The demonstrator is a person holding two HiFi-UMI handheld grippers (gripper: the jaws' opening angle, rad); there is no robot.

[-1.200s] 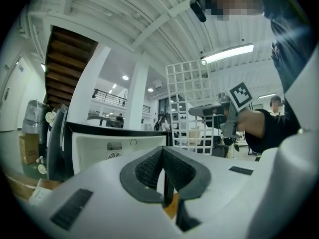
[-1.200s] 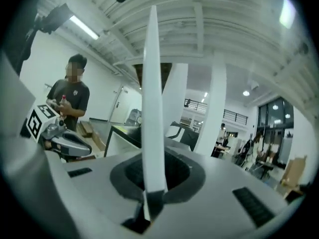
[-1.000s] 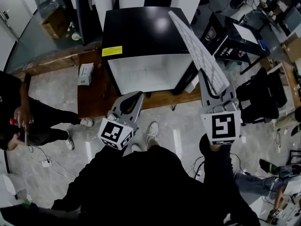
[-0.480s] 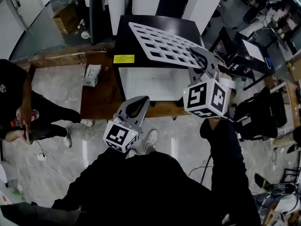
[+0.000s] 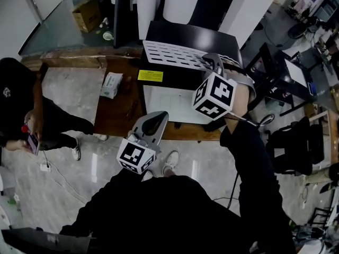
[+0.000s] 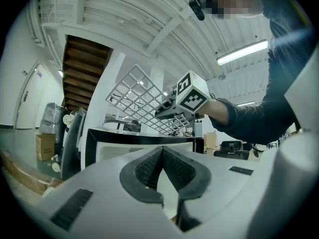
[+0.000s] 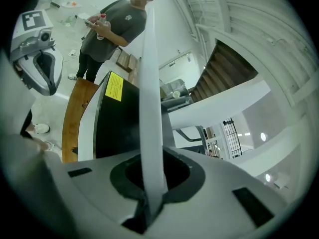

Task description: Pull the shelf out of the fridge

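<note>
Right gripper (image 5: 212,62) clamped the edge of the white wire shelf (image 5: 172,55), held just above the black mini fridge (image 5: 197,38). Fridge opening partly hidden behind that gripper. Left gripper (image 5: 152,120) closed, empty.

One shelf (image 5: 170,55), one fridge (image 5: 204,37)

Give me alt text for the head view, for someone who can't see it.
The right gripper holds a white wire shelf by its edge above the top of a small black fridge on a wooden platform. The left gripper hangs lower, in front of the fridge, holding nothing. At far left, a person in black holds a phone.
</note>
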